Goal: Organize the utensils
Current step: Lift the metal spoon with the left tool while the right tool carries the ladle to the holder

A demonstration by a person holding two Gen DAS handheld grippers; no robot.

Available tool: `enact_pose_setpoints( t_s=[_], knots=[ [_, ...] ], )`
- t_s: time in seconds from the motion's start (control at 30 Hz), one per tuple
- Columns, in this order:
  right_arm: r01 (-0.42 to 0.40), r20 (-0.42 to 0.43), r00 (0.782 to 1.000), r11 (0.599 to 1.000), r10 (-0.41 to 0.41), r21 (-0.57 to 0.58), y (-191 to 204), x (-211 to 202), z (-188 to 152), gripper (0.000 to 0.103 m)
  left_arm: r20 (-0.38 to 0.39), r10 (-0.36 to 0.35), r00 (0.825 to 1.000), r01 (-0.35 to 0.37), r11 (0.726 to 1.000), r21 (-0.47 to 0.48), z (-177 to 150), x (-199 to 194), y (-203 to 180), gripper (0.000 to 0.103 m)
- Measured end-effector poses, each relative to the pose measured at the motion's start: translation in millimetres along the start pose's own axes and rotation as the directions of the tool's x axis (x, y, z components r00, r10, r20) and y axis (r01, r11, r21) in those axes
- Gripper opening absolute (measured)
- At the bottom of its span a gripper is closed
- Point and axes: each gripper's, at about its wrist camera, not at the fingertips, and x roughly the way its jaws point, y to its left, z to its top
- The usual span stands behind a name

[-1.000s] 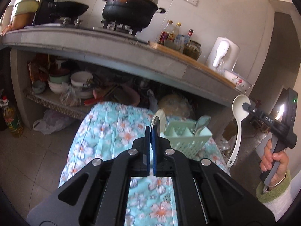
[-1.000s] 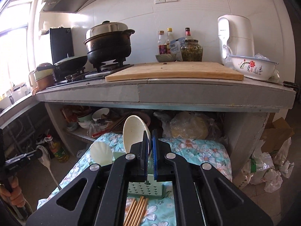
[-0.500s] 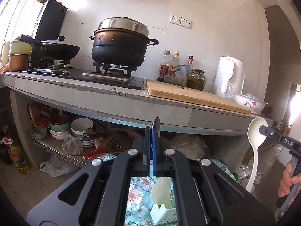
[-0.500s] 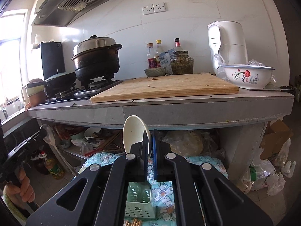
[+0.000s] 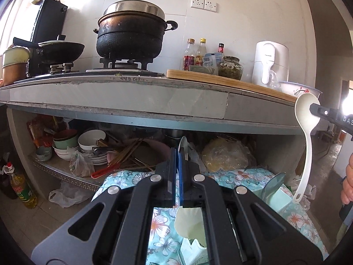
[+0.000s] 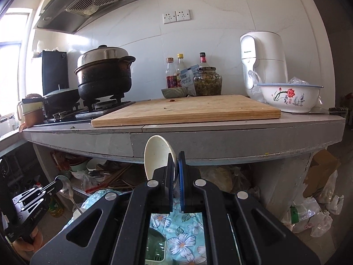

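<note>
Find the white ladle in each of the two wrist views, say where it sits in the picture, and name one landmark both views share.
Left wrist view: the white ladle hangs at the far right edge, bowl up, clamped by the right tool.
Right wrist view: the white ladle is at centre, its bowl rising just left of the right tool.
Shared landmark: the wooden cutting board on the counter.

A cream ladle [image 6: 158,154] and a metal spoon [image 6: 65,184] are hanging bowl-up, each pinched in its own gripper, above the pale green utensil caddy [image 5: 276,201].
</note>
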Motion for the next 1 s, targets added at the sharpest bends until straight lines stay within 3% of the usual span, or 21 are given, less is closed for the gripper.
enact_pose_setpoints(
  t_s=[0.4,0.7,1.0],
  knots=[
    [0.070,0.041,0.997,0.986,-0.065,-0.152,18,3,-34,0.004,-0.049,-0.033,0.998,0.035,0.999,0.038,-22,3,-8,0.001],
    [0.114,0.144,0.985,0.984,-0.094,-0.137,22,-4,-14,0.004,-0.071,-0.037,0.997,0.039,0.999,0.028,-27,5,-8,0.001],
    [0.179,0.167,0.977,0.936,-0.132,-0.305,54,6,-48,0.004,-0.116,-0.082,0.990,0.080,0.997,-0.017,-34,9,0,0.002]
  ],
)
